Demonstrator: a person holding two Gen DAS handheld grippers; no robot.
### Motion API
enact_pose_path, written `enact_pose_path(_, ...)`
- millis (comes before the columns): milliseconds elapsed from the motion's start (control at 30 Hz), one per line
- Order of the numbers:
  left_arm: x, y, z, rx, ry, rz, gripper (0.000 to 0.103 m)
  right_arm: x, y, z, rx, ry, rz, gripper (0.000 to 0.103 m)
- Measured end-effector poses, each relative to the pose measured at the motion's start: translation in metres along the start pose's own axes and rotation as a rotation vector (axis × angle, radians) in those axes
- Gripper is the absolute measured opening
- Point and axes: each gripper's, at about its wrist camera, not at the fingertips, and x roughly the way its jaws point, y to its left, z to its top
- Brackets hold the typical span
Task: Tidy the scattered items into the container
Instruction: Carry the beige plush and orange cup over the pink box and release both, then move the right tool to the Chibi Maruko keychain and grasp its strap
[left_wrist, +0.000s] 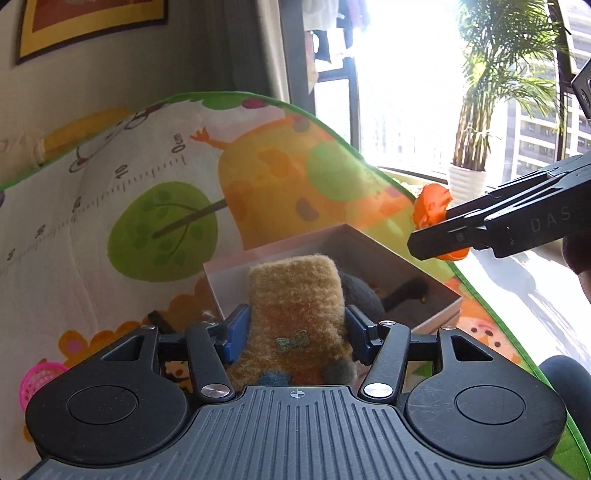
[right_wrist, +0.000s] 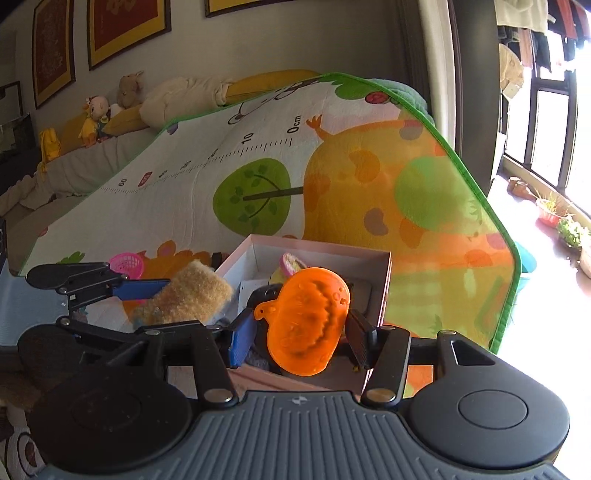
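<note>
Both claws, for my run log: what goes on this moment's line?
left claw: shut on fuzzy sock | right claw: shut on orange pumpkin | both over box

My left gripper (left_wrist: 297, 328) clamps a fuzzy tan sock (left_wrist: 295, 295) just short of the open box (left_wrist: 280, 247), with the right gripper (left_wrist: 439, 236) pinching an orange toy (left_wrist: 430, 205) ahead to my right.

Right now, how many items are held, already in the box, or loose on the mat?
Held: 2, the sock in the left hand-held gripper and the pumpkin in the right hand-held gripper.
In the box: at least 2 show, but they overlap.
Loose on the mat: 1, the pink basket.
Total: at least 5.
</note>
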Motion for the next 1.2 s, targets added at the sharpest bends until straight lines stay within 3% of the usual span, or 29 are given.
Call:
enact_pose_path(33,0.011,0.002,0.005,-0.009,-0.012,0.001,0.066,0.014,-0.004,0.011,0.005,-0.008,-0.012,0.054)
enact_pose_path(67,0.022,0.004,0.008,-0.013,-0.012,-0.001,0.078,0.028,-0.007,0.020,0.008,-0.008,-0.026,0.057)
enact_pose_path(100,0.033,0.006,0.009,-0.015,0.001,-0.006,0.085,0.041,-0.011,0.026,0.017,-0.002,-0.038,0.066)
enact_pose_path(233,0.032,0.013,-0.003,-0.034,0.015,-0.034,0.096,0.059,-0.020,0.035,0.067,-0.008,-0.031,0.066)
enact_pose_path(400,-0.010,0.037,-0.035,-0.079,-0.004,0.024,0.098,0.062,-0.014,0.033,0.042,0.011,-0.038,0.066)
enact_pose_path(567,-0.038,0.080,-0.076,-0.196,0.045,0.207,0.100,0.075,0.009,0.039,0.039,0.053,0.003,0.066)
enact_pose_path(733,-0.042,0.133,-0.110,-0.371,0.077,0.384,0.101,0.092,0.064,0.055,-0.040,0.072,0.083,0.064)
enact_pose_path(800,-0.041,0.150,-0.117,-0.472,0.079,0.387,0.101,0.105,0.094,0.060,-0.097,0.109,0.122,0.042)
enact_pose_path(833,-0.042,0.155,-0.120,-0.506,0.076,0.372,0.101,0.115,0.109,0.061,-0.121,0.143,0.145,0.039)
enact_pose_path(1000,-0.049,0.157,-0.127,-0.543,0.032,0.348,0.102,0.180,0.164,0.062,-0.198,0.299,0.123,0.039)
enact_pose_path(1200,-0.051,0.161,-0.129,-0.575,0.015,0.319,0.102,0.269,0.165,0.056,-0.121,0.445,-0.082,0.040)
